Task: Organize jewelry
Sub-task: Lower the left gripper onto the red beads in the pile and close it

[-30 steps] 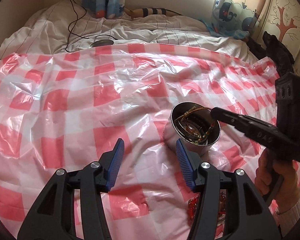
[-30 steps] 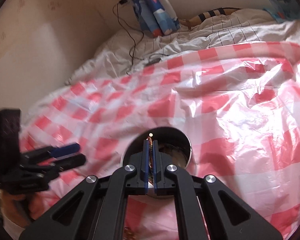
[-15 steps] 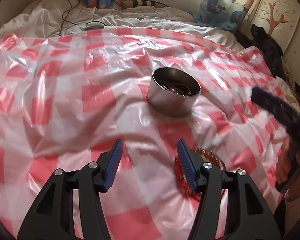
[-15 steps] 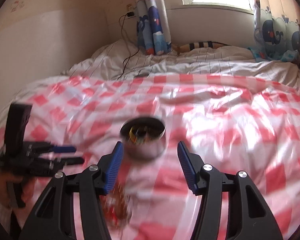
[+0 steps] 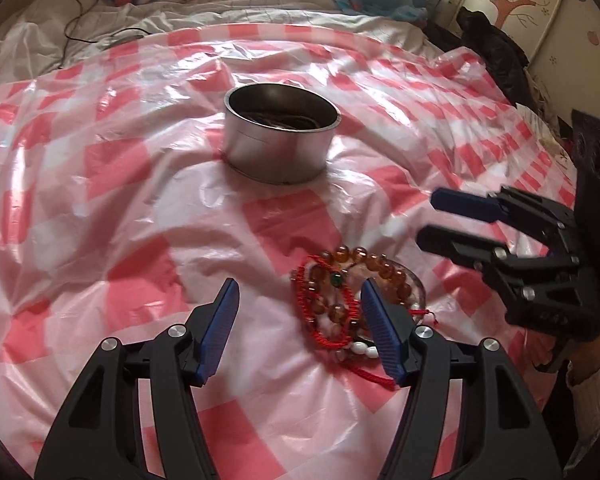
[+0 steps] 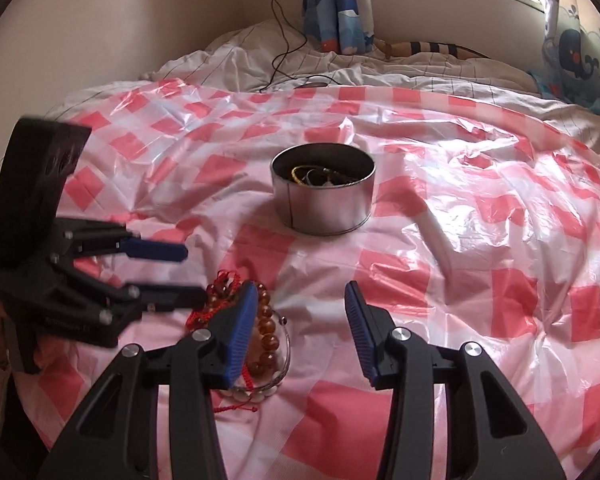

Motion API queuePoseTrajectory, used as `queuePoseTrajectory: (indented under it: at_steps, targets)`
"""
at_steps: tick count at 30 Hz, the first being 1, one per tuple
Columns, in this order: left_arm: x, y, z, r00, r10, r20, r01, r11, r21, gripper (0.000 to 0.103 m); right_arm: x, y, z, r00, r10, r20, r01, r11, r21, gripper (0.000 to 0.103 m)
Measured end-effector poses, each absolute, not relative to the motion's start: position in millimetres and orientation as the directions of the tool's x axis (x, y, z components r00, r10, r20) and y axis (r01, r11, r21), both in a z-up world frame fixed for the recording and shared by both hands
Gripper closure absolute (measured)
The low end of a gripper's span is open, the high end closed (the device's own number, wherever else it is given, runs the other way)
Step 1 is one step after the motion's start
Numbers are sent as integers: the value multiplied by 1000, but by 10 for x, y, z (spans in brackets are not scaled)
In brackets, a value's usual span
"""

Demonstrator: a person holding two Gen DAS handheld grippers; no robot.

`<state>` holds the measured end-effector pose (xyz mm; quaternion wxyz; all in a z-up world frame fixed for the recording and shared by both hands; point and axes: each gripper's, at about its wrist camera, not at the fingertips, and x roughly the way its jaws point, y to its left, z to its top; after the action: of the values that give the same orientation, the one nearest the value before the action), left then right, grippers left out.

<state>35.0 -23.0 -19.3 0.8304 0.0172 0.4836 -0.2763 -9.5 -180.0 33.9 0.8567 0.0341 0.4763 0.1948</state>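
A round metal tin stands on the red-checked plastic sheet and holds several pieces of jewelry. A pile of amber bead bracelets and red cords lies in a clear dish nearer to me. My left gripper is open and empty, its right finger beside the pile. My right gripper is open and empty, its left finger over the pile; it also shows in the left wrist view. The left gripper shows in the right wrist view.
The sheet covers a bed with white bedding at the back. A black cable runs across the bedding. Whale-print curtains hang behind. Dark cloth lies at the bed's right edge.
My right gripper left the tin, opened and drew back to the bracelet pile. Both grippers pulled back from the tin and lowered near the dish.
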Motion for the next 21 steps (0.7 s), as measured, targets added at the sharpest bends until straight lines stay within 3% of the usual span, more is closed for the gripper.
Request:
queuePoseTrajectory:
  at_steps: [14, 16, 19, 21]
  targets:
    - [463, -286, -387, 353, -529, -771, 406, 830, -383, 44, -34, -1968, 408, 485, 413, -770, -251, 910, 330, 57]
    - [475, -276, -394, 341, -543, -767, 400, 822, -404, 53, -37, -1961, 406, 486, 412, -771, -248, 910, 331, 57]
    - [505, -241, -421, 320, -555, -768, 384, 817, -430, 78, -37, -1960, 412, 488, 411, -770, -243, 911, 332, 57]
    - [512, -218, -432, 317, -549, -773, 376, 822, -429, 86, -32, -1961, 403, 486, 411, -771, -242, 911, 334, 56]
